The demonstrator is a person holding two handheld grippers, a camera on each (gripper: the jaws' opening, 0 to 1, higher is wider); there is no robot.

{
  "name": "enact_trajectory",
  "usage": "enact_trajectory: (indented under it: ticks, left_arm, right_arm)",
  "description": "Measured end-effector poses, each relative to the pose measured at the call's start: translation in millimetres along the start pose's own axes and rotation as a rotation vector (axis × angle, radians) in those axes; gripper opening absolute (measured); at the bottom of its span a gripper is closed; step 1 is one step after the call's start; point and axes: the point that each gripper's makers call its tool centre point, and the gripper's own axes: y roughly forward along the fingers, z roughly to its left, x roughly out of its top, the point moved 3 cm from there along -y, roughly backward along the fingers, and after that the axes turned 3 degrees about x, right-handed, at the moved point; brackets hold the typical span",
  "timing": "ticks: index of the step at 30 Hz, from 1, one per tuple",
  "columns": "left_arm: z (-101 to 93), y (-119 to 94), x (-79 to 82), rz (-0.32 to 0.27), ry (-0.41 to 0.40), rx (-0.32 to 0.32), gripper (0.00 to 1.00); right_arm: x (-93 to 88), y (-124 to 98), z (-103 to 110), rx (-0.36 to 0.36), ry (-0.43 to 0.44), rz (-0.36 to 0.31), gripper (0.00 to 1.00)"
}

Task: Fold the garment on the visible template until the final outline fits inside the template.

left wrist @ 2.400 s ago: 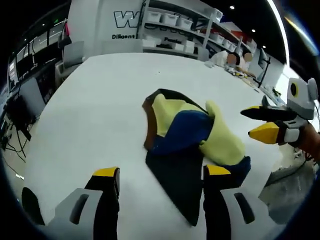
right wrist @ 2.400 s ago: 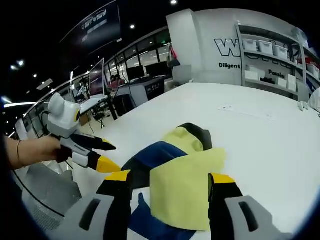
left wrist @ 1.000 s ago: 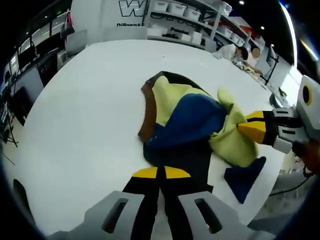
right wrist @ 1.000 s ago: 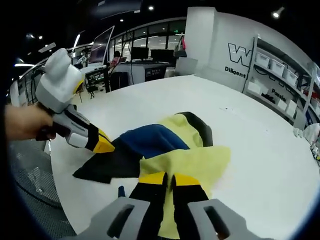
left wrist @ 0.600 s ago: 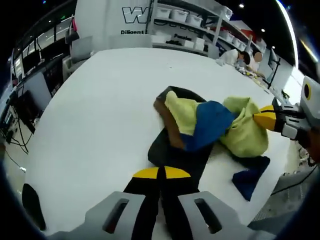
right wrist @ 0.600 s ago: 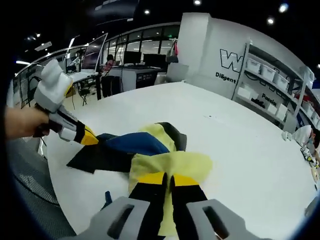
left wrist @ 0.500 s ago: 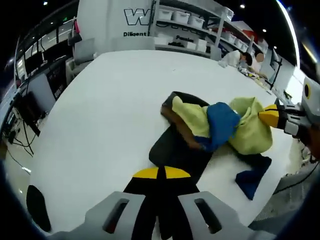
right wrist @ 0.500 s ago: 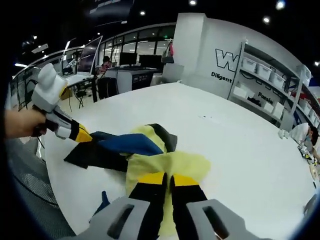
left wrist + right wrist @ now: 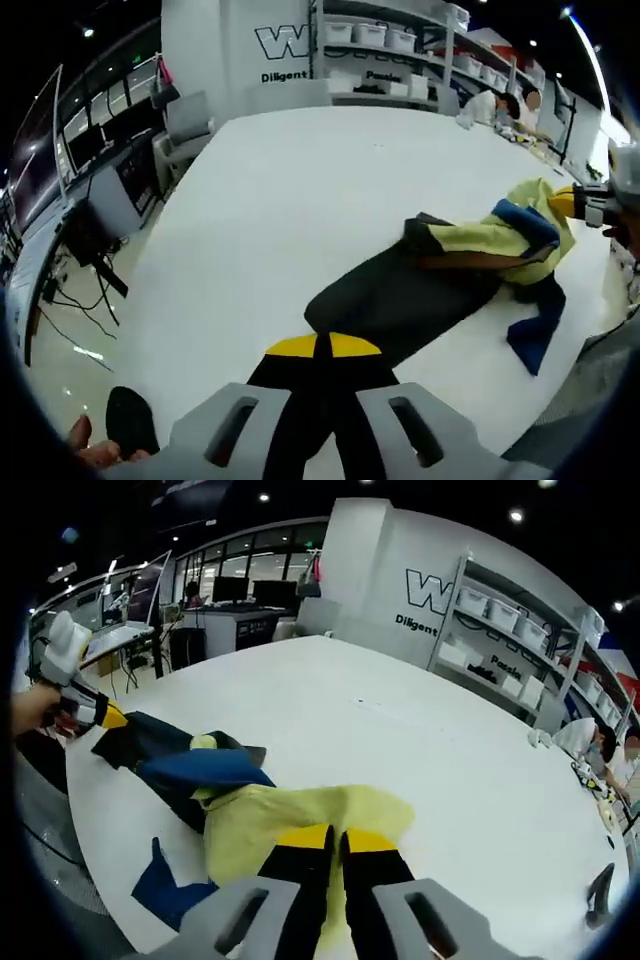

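The garment, black (image 9: 400,300) with yellow (image 9: 495,243) and blue (image 9: 532,335) parts, lies stretched long across the white table (image 9: 280,190). My left gripper (image 9: 320,347) is shut on its black end at the bottom of the left gripper view. The right gripper (image 9: 572,201) holds the yellow end at the far right there. In the right gripper view my right gripper (image 9: 335,836) is shut on the yellow cloth (image 9: 270,820). Blue folds (image 9: 200,768) and black cloth (image 9: 140,738) run leftwards to the left gripper (image 9: 103,716), held by a hand (image 9: 28,706).
Shelves with white bins (image 9: 390,40) and a grey chair (image 9: 185,115) stand beyond the table's far side. People sit at the far right (image 9: 500,105). Desks with monitors (image 9: 230,595) lie to the left. The table's near edge (image 9: 90,880) runs close to both grippers.
Both grippers, open at first, have shut on the garment and drawn apart. The bunched garment is now pulled out long, with the left end dragged towards the table's near side.
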Motion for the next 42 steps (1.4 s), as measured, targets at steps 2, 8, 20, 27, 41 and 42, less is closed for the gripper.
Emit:
enact_trajectory:
  ticks: [2, 8, 20, 27, 41, 42]
  left_arm:
    - [5.8, -1.7, -0.5, 0.003, 0.02, 0.024, 0.0]
    - [15.4, 0.3, -1.3, 0.018, 0.039, 0.05, 0.0]
    - [10.1, 4.3, -12.3, 0.093, 0.04, 0.053, 0.0]
    - [1.3, 9.5, -23.2, 0.108, 0.09, 0.022, 0.03]
    - [-65.7, 17.9, 10.6, -0.075, 0.246, -0.194, 0.28]
    - [-71.2, 20.2, 13.7, -0.094, 0.27, -0.215, 0.29]
  right_arm:
    - [-7.2, -0.1, -12.8, -0.013, 0.012, 0.023, 0.0]
    - [-23.1, 0.9, -35.2, -0.018, 0.049, 0.064, 0.0]
    - [-41.7, 3.5, -42.6, 0.002, 0.174, 0.117, 0.0]
    - [-48.0, -0.9, -30.2, 0.058, 0.158, 0.103, 0.03]
    - [-34.5, -20.0, 23.2, 0.185, -0.147, -0.046, 0.39]
    - [-34.3, -18.7, 29.1, 0.199, -0.183, -0.045, 0.43]
